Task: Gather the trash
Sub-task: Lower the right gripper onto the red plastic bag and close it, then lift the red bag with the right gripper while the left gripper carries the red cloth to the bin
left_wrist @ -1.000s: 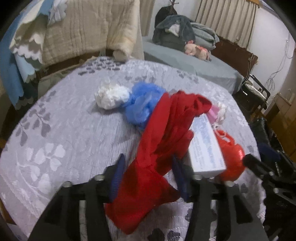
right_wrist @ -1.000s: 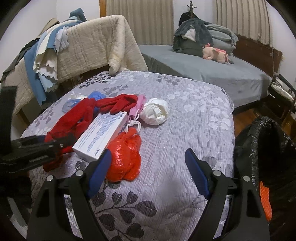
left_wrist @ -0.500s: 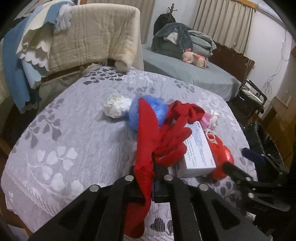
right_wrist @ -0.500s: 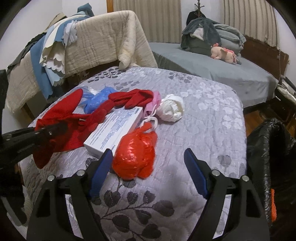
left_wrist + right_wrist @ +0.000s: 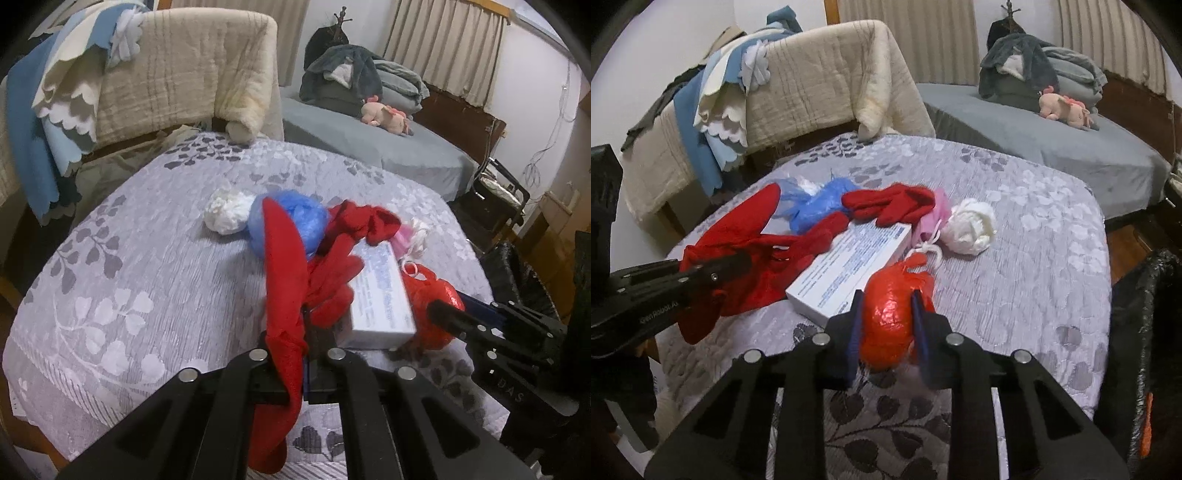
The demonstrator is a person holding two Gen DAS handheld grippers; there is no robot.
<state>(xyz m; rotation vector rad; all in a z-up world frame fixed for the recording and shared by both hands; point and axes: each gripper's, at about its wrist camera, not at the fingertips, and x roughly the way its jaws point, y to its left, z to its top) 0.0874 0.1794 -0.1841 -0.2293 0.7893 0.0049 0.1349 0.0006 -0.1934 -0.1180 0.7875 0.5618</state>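
My left gripper is shut on a red cloth glove, which drapes over its fingers and is lifted off the grey floral tablecloth. My right gripper is closing, and its blue pads press both sides of a crumpled red plastic bag. A white box lies between the two grippers, right beside the red bag. Behind it sit a second red glove, a blue plastic bag, a pink mask and a white wad.
A black trash bag hangs open off the table's right edge. A chair draped with beige and blue blankets stands behind the table. A grey bed with clothes and a pink soft toy fills the back right.
The left jaws shut on the red glove and raised it. The right jaws, wide apart before, have closed in on the red bag.
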